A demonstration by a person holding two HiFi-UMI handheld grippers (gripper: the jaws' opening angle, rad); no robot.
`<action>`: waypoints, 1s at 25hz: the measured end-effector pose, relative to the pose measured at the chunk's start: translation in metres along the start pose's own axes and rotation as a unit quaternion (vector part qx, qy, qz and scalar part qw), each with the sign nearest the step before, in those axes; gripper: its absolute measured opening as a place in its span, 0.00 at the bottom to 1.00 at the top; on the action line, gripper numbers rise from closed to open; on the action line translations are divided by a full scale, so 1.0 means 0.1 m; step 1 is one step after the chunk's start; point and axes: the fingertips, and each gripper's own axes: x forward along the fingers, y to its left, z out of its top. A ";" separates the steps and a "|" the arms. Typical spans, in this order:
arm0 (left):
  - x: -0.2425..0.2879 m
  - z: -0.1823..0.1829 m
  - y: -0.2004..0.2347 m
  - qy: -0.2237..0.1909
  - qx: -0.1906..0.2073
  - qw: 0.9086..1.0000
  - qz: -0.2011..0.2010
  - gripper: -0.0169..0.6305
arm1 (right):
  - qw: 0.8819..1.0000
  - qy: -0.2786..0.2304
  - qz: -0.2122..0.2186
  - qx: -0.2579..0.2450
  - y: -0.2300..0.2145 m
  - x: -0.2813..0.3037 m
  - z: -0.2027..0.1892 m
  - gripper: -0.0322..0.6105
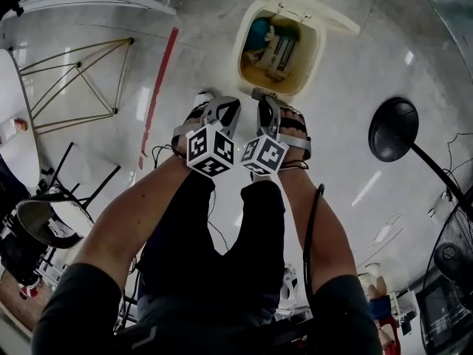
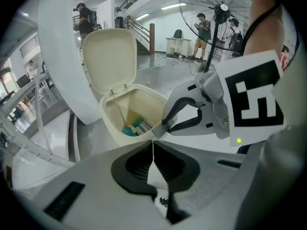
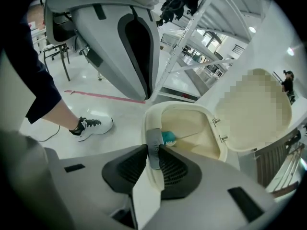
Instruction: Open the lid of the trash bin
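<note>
The cream trash bin [image 1: 243, 49] stands on the floor ahead, its lid [image 1: 307, 9] swung fully up and back. Inside lie a teal item [image 1: 259, 32] and some packaging. My right gripper [image 1: 264, 100] is at the near rim, and in the right gripper view my right gripper [image 3: 154, 150] is shut on the grey tab [image 3: 153, 140] on that rim [image 3: 178, 107]. Just left of the bin, my left gripper [image 1: 224, 106] is off it. The left gripper view shows my left gripper [image 2: 153, 143] shut with nothing held, the bin [image 2: 112, 124] and raised lid [image 2: 110, 59] beyond.
A standing fan's black base [image 1: 392, 129] sits right of the bin. A gold wire frame [image 1: 74, 80] and a red floor stripe [image 1: 159, 80] lie to the left. My white shoe [image 3: 91, 126] is near the bin. People and another fan [image 2: 221, 11] stand far off.
</note>
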 end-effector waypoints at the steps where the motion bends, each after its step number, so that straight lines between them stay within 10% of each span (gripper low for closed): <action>1: -0.01 0.00 0.00 -0.002 0.000 1.000 0.000 0.04 | 1.000 -0.001 -0.001 0.002 0.00 0.00 0.00 0.20; 17: -0.16 0.00 0.05 -0.006 -0.027 1.000 0.000 0.04 | 0.995 0.004 0.038 0.093 -0.04 -0.03 0.00 0.21; 25: -0.57 0.33 0.07 -0.022 -0.038 0.999 -0.008 0.04 | 0.947 -0.045 0.068 0.310 -0.53 -0.63 0.09 0.18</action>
